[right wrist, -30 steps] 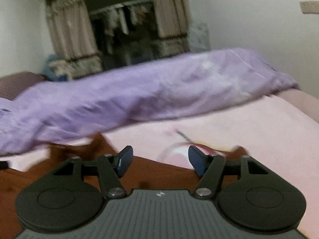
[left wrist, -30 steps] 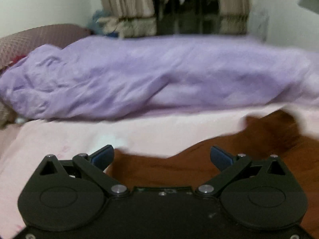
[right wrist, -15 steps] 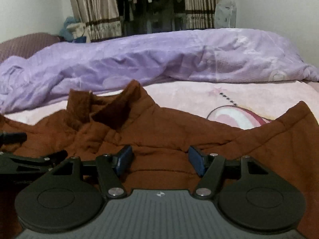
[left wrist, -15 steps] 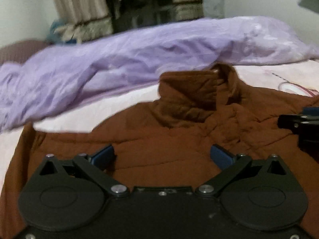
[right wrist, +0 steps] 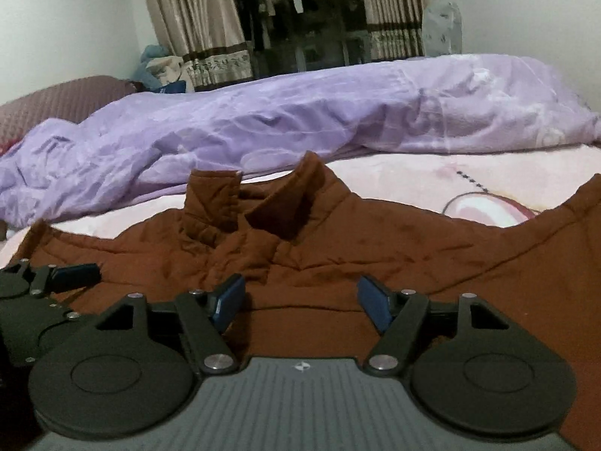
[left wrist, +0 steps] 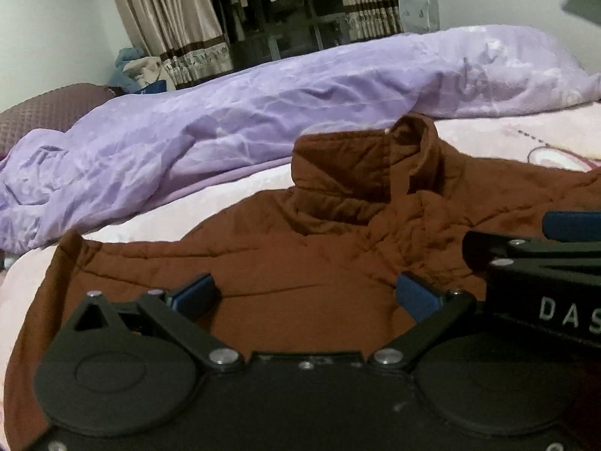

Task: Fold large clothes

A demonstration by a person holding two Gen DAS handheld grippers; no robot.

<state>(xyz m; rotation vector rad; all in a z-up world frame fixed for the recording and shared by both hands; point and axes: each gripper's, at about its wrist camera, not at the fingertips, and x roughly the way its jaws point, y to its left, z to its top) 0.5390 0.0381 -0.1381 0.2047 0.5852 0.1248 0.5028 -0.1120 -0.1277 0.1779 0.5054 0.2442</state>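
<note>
Both of your grippers hang low over the jacket, side by side and close together. Your left gripper has its jaws spread wide, blue pads apart, with only flat brown cloth showing between them and nothing pinched. Your right gripper is likewise released; its jaws have just been opening, and the fabric beneath lies loose, not grasped. The jacket is spread flat on the pink bed, its collar standing up at the far side, toward the rumpled purple duvet that runs across the bed behind it. Beyond the duvet, curtains frame a dark opening with clothes hanging inside.
</note>
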